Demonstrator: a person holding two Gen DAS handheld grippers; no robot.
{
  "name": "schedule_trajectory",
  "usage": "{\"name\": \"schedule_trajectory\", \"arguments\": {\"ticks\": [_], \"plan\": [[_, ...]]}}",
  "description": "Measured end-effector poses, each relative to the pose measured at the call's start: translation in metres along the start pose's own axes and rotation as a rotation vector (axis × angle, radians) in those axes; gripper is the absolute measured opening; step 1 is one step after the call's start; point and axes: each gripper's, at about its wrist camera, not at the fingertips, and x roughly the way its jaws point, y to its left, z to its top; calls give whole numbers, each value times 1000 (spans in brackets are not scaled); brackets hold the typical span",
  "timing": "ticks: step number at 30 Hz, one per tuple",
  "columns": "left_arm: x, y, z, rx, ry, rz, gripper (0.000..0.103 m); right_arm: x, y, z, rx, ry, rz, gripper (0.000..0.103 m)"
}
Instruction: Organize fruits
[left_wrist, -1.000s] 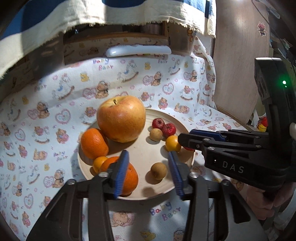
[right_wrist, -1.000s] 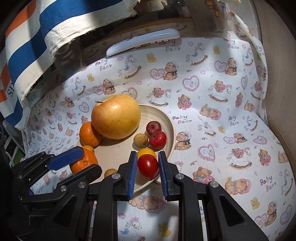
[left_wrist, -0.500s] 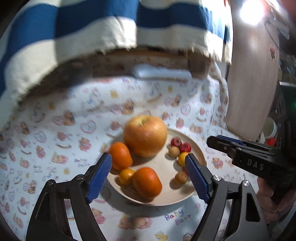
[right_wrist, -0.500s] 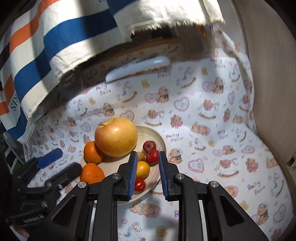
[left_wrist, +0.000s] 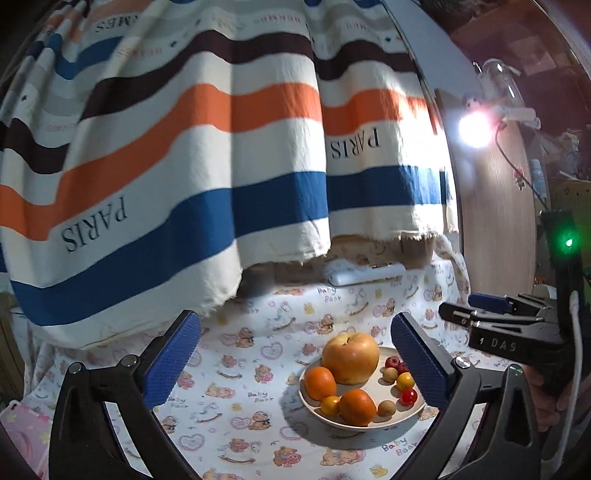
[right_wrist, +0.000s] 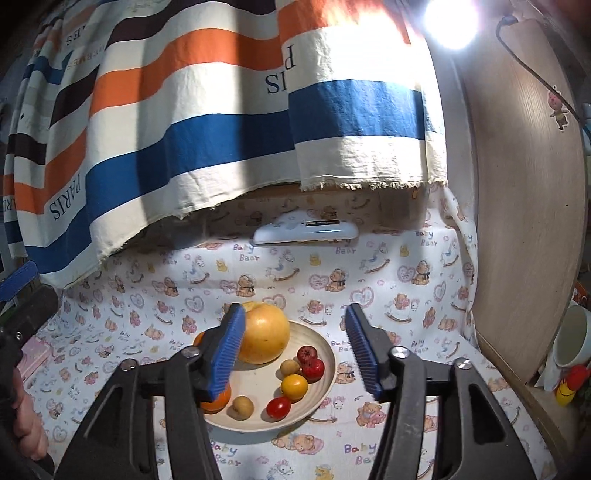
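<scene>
We see every fruit gathered on the plate (right_wrist: 325, 373): the big apple (right_wrist: 264, 332) at its far side, oranges (left_wrist: 320, 382) at the apple's left, the small red and yellow fruits and the cherry tomato (right_wrist: 278, 407) toward the plate's right and near rim. Our left hand-held gripper (left_wrist: 295, 363) and right hand-held gripper (right_wrist: 295, 354) are both opening, nothing between their jaws, clear of the plate. No fruit lies on the bear-print table (right_wrist: 406, 295), so we judge the sorting essentially done.
</scene>
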Motion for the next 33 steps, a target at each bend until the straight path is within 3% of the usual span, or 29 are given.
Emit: {"name": "schedule_trajectory", "arguments": {"ticks": [3, 5, 20, 24, 26, 33], "plan": [[-1, 1, -2, -9, 5, 2, 102, 1, 4, -3, -8, -5, -5, 74], [1, 4, -5, -18, 11, 13, 102, 2, 5, -7, -10, -3, -6, 84], [33, 18, -44, -53, 151, 49, 102, 21, 19, -33, -73, 45, -9, 88], [40, 19, -54, -61, 180, 62, 102, 22, 25, -38, -101, 35, -17, 101], [46, 21, -56, -71, 210, 52, 102, 21, 27, -39, -113, 23, -22, 103], [45, 23, -56, -87, 209, 61, 102, 21, 28, -41, -126, 14, -27, 103]]}}
